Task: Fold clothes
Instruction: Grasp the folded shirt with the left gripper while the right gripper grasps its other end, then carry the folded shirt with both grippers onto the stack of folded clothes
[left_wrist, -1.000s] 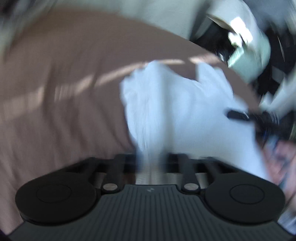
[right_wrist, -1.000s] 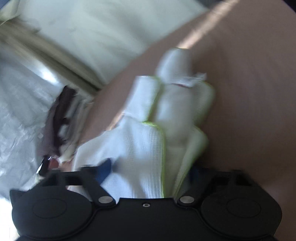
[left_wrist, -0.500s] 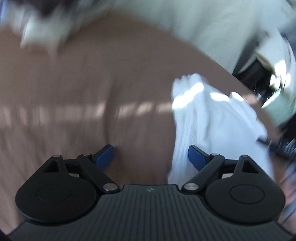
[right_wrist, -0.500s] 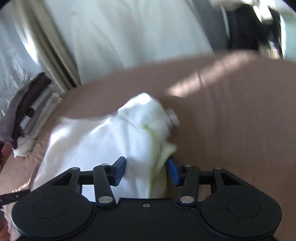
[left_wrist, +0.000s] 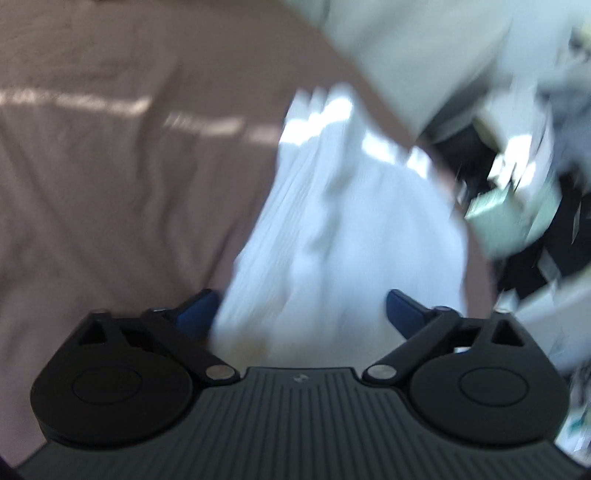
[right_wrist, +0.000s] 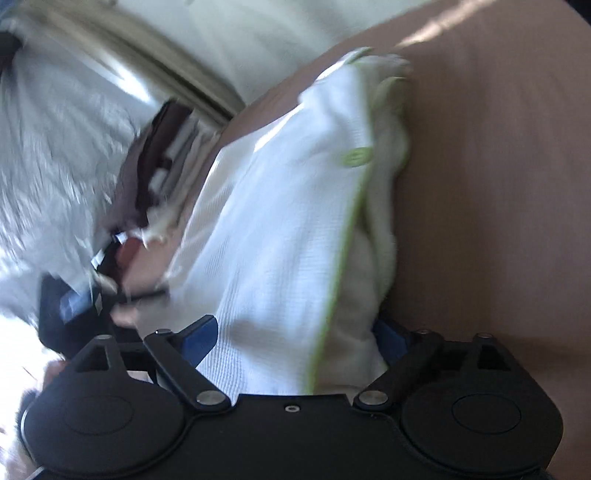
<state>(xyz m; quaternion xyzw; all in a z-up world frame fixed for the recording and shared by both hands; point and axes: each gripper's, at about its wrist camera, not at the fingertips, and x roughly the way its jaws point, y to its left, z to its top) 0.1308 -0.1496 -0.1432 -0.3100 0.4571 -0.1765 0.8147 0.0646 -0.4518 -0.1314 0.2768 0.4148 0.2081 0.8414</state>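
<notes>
A white garment (left_wrist: 343, 236) lies bunched on the brown bed sheet (left_wrist: 110, 177). My left gripper (left_wrist: 299, 312) is open wide over its near end, with the cloth lying between the blue pads (left_wrist: 195, 312), unpinched. In the right wrist view the same white garment (right_wrist: 288, 206), edged in lime green, is folded over itself. My right gripper (right_wrist: 293, 338) is open, and the folded edge lies loose between its fingers. The left gripper (right_wrist: 70, 306) and a hand show blurred at the left of that view.
A stack of folded dark and pale clothes (right_wrist: 166, 158) sits at the bed's edge, left of the garment. Pale bedding or curtain (right_wrist: 258, 33) hangs beyond. Dark clutter (left_wrist: 546, 236) lies off the bed's right side. Bare brown sheet (right_wrist: 498, 184) stretches to the right.
My left gripper let go of the garment and opened wide. My right gripper's jaws spread further apart, and the garment now lies folded over on the sheet. Both views swing fast.
</notes>
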